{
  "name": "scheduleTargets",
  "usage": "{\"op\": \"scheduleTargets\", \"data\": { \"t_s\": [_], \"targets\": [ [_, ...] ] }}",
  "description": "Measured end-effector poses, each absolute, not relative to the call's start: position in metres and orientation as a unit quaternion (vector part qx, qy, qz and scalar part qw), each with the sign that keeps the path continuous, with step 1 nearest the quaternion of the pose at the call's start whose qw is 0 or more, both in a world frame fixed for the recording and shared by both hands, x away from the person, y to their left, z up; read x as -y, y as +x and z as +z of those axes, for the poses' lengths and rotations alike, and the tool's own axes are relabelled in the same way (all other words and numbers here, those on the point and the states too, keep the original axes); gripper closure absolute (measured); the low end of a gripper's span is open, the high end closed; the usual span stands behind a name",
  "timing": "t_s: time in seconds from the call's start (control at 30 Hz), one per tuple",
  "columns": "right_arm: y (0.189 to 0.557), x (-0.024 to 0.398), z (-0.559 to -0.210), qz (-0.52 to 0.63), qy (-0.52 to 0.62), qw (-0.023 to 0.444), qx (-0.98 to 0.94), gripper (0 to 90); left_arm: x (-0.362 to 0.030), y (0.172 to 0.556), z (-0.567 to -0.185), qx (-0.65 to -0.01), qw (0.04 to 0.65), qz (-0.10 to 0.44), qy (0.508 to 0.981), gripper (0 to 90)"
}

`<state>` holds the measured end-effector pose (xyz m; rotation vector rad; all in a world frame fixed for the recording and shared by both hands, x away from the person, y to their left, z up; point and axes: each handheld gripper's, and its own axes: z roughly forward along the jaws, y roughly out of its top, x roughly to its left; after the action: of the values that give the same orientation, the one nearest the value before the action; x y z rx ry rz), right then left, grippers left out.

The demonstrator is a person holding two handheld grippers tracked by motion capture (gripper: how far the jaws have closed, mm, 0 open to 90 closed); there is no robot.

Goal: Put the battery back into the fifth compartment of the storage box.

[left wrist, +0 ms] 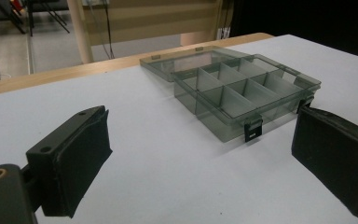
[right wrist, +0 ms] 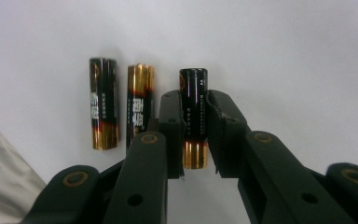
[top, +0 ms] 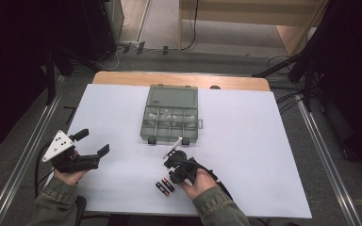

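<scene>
Low in the frame, right hand-held gripper [right wrist: 196, 135] clamped across one black-and-gold cylindrical battery [right wrist: 194, 100], likely bound for the open smoke-grey plastic compartment box [top: 170, 117] mid-counter, two more batteries [right wrist: 121, 105] beside; left hand-held gripper [left wrist: 200, 163] gaping wide, empty.

Open table [top: 264, 155] around central organizer box [top: 170, 114]; batteries [top: 165, 187] near front edge.

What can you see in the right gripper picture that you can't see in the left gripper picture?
The right gripper view has three batteries: two lying loose, and one battery pinched between the right gripper fingers. The left gripper view has an open grey compartment box beyond the wide-open left gripper. Both share the white table.
</scene>
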<state>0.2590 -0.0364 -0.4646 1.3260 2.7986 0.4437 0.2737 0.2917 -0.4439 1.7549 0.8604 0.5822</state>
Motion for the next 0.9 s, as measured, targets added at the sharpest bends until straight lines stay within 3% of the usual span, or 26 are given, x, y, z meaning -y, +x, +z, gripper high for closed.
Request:
{"op": "scheduleTargets", "data": {
  "t_s": [0.9],
  "targets": [
    [0.326, 0.0, -0.431, 0.234, 0.475, 0.044, -0.847, 77.4, -0.296, 0.275, -0.443, -0.365, 0.528, 0.245, 0.727, 4.7]
  ]
}}
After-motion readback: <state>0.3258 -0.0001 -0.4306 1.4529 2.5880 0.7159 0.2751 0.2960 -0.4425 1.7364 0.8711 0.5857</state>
